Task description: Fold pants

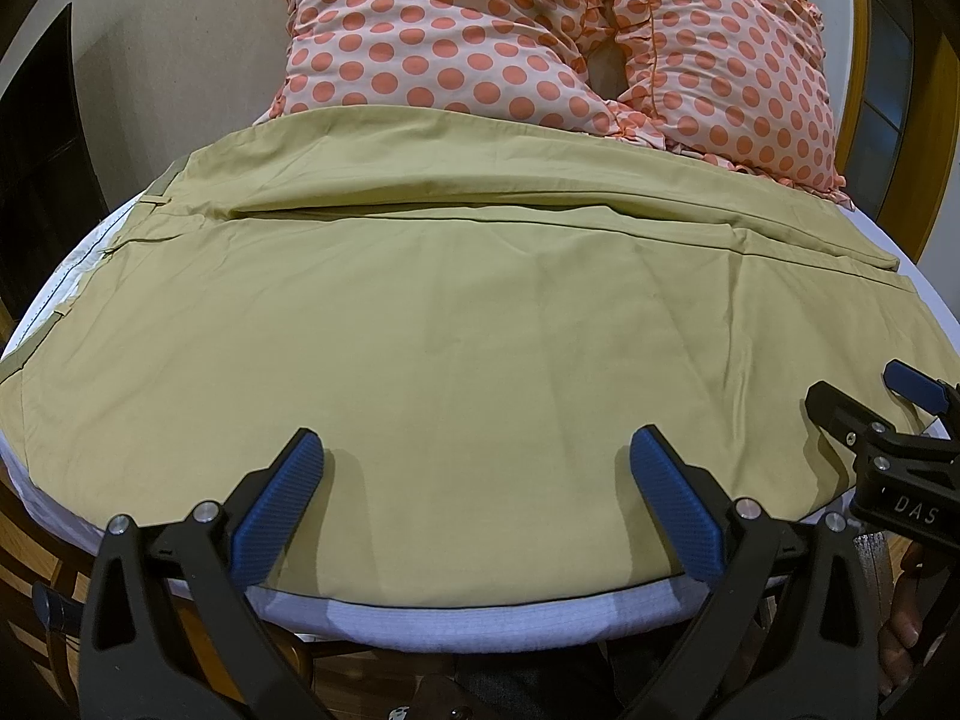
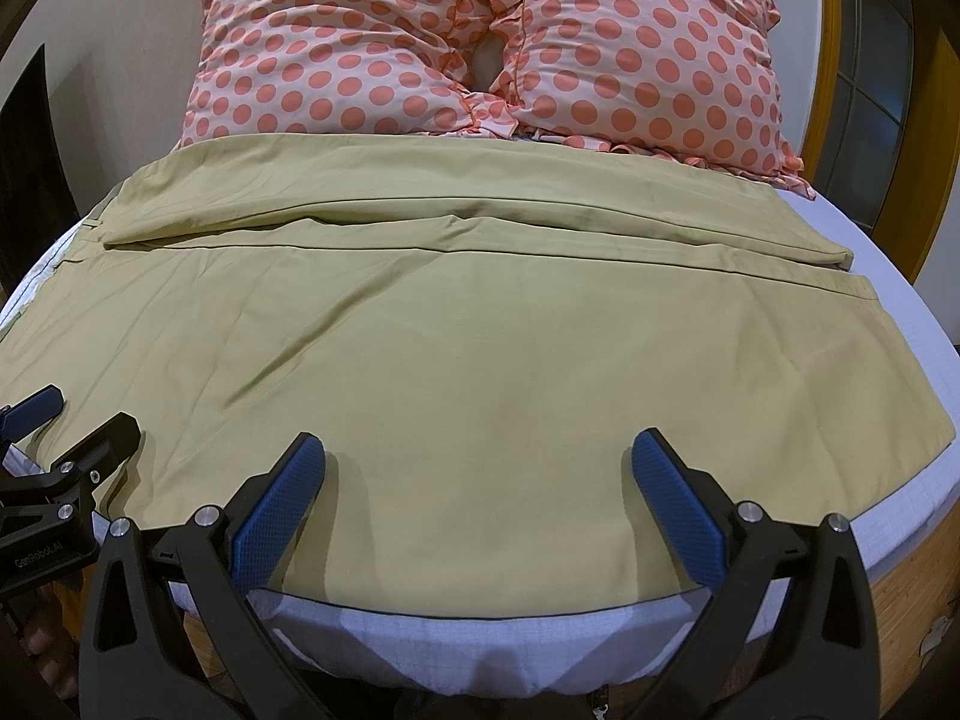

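Note:
Khaki pants (image 1: 456,324) lie flat across the white bed, waistband at the left, leg hems at the right, one leg lying over the far half; they also fill the right wrist view (image 2: 468,348). My left gripper (image 1: 477,450) is open and empty, its blue pads just above the near edge of the cloth. My right gripper (image 2: 480,450) is open and empty over the same near edge, further right. The right gripper (image 1: 864,399) shows at the right of the left wrist view; the left gripper (image 2: 72,414) shows at the left of the right wrist view.
Two pink pillows with orange dots (image 1: 540,42) stand behind the pants, also in the right wrist view (image 2: 492,48). The white mattress edge (image 2: 480,642) runs under the grippers. A wooden door frame (image 2: 828,42) is at the right, wooden floor below.

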{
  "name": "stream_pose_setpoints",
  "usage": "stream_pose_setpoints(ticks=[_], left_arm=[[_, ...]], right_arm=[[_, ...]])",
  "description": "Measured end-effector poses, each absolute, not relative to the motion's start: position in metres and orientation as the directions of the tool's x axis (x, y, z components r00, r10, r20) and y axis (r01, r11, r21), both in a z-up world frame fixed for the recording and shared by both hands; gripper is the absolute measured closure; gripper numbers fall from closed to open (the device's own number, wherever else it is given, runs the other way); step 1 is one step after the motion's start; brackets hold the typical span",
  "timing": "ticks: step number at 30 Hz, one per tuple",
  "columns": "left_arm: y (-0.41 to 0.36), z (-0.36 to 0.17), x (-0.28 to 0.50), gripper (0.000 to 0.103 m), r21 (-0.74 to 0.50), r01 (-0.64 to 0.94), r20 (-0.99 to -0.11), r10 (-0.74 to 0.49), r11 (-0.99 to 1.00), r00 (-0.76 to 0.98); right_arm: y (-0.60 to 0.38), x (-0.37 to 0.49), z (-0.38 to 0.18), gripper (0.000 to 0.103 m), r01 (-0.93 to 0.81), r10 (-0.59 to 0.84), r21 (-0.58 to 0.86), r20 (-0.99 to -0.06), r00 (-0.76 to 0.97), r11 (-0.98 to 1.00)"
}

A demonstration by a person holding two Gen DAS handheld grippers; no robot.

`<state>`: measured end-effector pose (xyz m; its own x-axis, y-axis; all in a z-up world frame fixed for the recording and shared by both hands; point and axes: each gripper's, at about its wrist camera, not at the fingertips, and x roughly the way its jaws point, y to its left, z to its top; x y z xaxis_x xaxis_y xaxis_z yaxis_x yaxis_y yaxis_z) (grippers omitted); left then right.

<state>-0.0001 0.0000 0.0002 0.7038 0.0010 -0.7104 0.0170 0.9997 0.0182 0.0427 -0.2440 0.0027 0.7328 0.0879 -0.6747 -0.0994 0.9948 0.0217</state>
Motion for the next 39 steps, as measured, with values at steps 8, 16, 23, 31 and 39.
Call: stream_pose_setpoints(ticks=[8,16,23,31,39], left_arm=[[0.000,0.000,0.000,0.002,0.018,0.017,-0.710,0.001,1.000,0.705],[0.000,0.000,0.000,0.002,0.018,0.017,-0.709,0.001,1.000,0.705],[0.000,0.000,0.000,0.002,0.019,0.017,-0.708,0.001,1.000,0.706],[0.000,0.000,0.000,0.002,0.019,0.018,-0.707,0.001,1.000,0.707],[0.014,0.014,0.002,0.002,-0.047,0.044,-0.693,-0.064,0.998,0.718]], right_arm=[[-0.244,0.042,0.003,0.001,-0.099,0.088,0.022,-0.674,0.733,0.995],[-0.244,0.042,0.003,0.001,-0.099,0.088,0.022,-0.673,0.734,0.995],[-0.244,0.041,0.002,0.001,-0.100,0.090,0.022,-0.666,0.741,0.995],[-0.245,0.040,0.001,0.001,-0.103,0.094,0.023,-0.637,0.765,0.994],[-0.303,0.096,0.059,0.001,-0.026,0.095,0.118,-0.627,0.773,0.993]])
